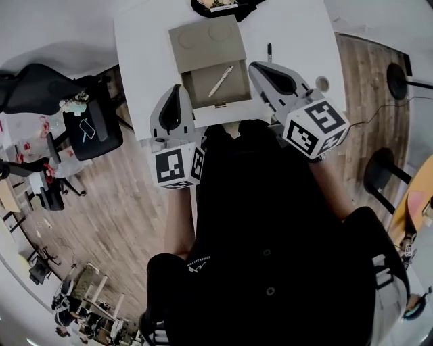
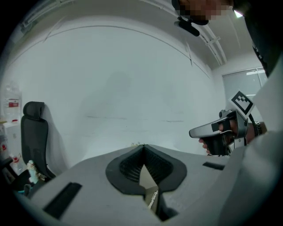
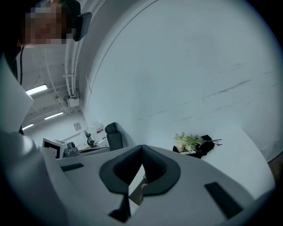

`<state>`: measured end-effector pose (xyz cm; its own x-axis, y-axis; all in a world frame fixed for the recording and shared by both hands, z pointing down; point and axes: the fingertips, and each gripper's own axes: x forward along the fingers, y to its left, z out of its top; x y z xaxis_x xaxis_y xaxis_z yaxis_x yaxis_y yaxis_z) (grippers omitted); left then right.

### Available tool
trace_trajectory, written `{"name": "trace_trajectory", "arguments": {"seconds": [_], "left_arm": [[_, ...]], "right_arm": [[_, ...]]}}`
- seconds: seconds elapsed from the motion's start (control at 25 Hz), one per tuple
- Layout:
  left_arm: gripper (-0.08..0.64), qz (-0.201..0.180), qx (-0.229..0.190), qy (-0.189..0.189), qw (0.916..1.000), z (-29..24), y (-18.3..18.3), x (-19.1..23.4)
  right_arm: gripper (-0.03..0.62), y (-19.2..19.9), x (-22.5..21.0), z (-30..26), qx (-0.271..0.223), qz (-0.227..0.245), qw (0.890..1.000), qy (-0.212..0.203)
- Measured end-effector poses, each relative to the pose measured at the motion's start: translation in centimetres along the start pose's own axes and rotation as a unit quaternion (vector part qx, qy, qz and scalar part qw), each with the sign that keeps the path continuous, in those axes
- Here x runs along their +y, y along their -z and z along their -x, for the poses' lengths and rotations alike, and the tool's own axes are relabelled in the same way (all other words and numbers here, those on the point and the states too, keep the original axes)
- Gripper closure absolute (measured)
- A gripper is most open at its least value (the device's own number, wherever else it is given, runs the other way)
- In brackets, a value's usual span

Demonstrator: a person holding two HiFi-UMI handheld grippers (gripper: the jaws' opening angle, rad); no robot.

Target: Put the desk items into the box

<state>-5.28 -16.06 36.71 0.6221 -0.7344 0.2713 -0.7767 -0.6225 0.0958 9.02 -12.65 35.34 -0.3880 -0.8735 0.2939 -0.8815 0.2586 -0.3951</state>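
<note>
An open brown cardboard box (image 1: 203, 47) lies on the white desk (image 1: 142, 47), its lid folded back. A white pen (image 1: 221, 81) rests inside it, and shows through the jaw gap as the pen (image 2: 153, 199) in the left gripper view. A black pen (image 1: 269, 51) lies on the desk right of the box. My left gripper (image 1: 177, 88) hangs at the box's left front corner, shut and empty (image 2: 142, 146). My right gripper (image 1: 254, 66) is at the box's right side, also shut with nothing held (image 3: 142, 147). The right gripper (image 2: 219, 131) appears in a hand in the left gripper view.
A small round object (image 1: 323, 84) sits near the desk's right edge. A black item with flowers (image 1: 218, 5), also the flowers (image 3: 191, 142), lies at the desk's far edge. A black office chair (image 1: 91, 128) stands left of the desk on the wooden floor.
</note>
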Motion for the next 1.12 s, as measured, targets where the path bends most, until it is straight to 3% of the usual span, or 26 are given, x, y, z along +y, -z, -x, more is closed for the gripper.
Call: {"name": "trace_trajectory", "arguments": {"seconds": [0.52, 1.12], "left_arm": [[0.552, 0.02, -0.053, -0.08, 0.9951, 4.9, -0.7, -1.9], [0.552, 0.002, -0.068, -0.077, 0.9947, 5.8, -2.1, -2.8]], "right_arm": [[0.594, -0.8, 1.6, 1.3, -0.006, 0.05, 0.996, -0.068], [0.594, -1.8, 3.1, 1.7, -0.018, 0.08, 0.992, -0.093]]}}
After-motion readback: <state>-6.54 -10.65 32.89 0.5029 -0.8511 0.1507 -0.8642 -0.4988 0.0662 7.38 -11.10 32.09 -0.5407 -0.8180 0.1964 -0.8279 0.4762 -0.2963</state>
